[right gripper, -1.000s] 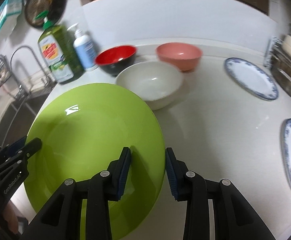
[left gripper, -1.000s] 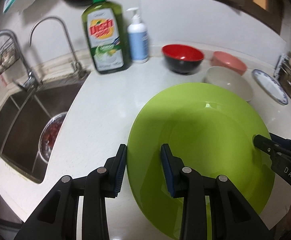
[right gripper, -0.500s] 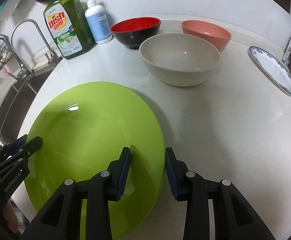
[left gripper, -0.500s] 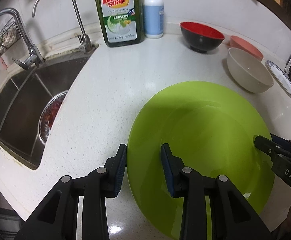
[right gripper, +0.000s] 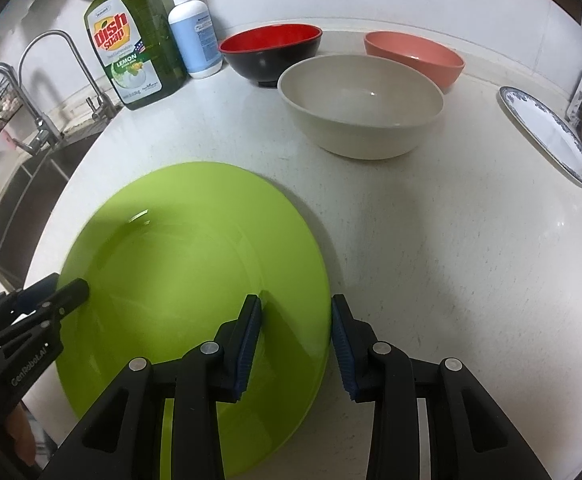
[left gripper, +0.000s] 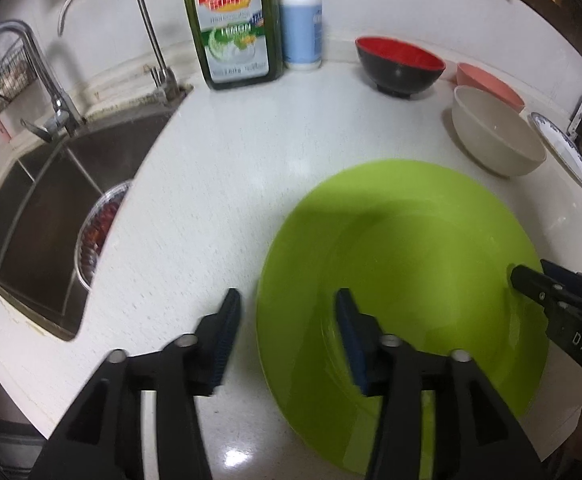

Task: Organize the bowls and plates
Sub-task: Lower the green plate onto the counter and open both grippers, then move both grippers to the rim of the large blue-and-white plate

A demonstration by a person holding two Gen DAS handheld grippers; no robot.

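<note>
While the lime-green plate [right gripper: 195,276] lies flat on the white counter [right gripper: 431,232], both grippers straddle its opposite rims. Far left: steel sink [left gripper: 51,200], two faucets. Left gripper [left gripper: 287,332] spread wide, rim between its fingers, neither pad touching. Right gripper [right gripper: 295,344] likewise parted across the right rim (contact too close to judge). Behind: Dish Soap bottle [right gripper: 131,40], blue pump bottle [right gripper: 193,32], red-and-black bowl [right gripper: 271,50], beige bowl [right gripper: 361,108], pink bowl [right gripper: 415,56], blue-rimmed plate [right gripper: 547,132].
</note>
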